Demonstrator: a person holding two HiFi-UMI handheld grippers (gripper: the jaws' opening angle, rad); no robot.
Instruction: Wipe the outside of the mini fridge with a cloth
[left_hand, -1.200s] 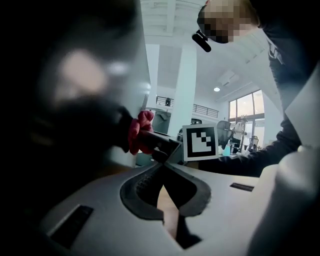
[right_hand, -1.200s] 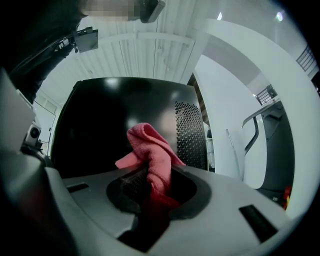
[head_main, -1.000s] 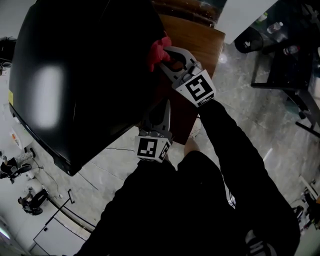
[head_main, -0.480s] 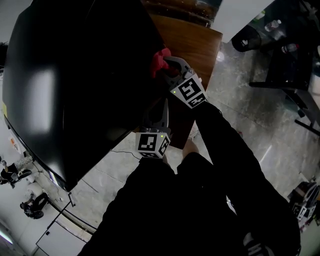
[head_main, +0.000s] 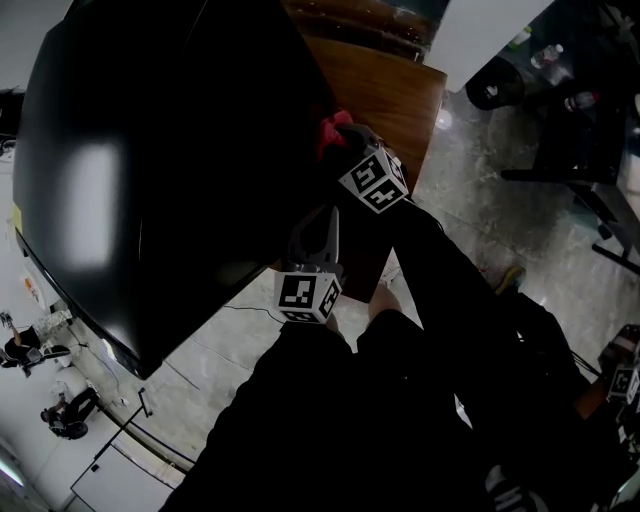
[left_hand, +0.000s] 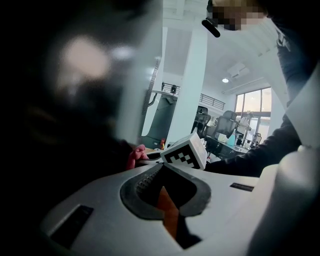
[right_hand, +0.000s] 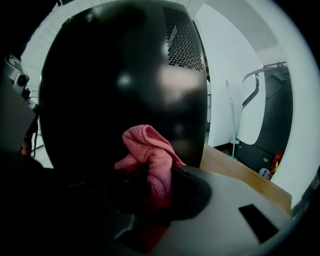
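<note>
Nearest, just past the dark sleeves, the left gripper: shut jaw against jaw with nothing between, pointing up by the lower corner of the mini fridge, close beside its black side, contact not clear. Just beyond, the right gripper: clamped on the pink cloth, with a bunched fold pinched between the jaws and the loose rest puffing out above them. Holds that wad right up against the fridge's glossy side wall, near its vertical edge, touching as far as can be told. High on that wall in the right gripper view, a perforated vent patch. Under the fridge, carrying it, the wooden counter, bare on the side by the right gripper. Farther off, grey tiled floor and a dark metal frame, well apart from the counter.
</note>
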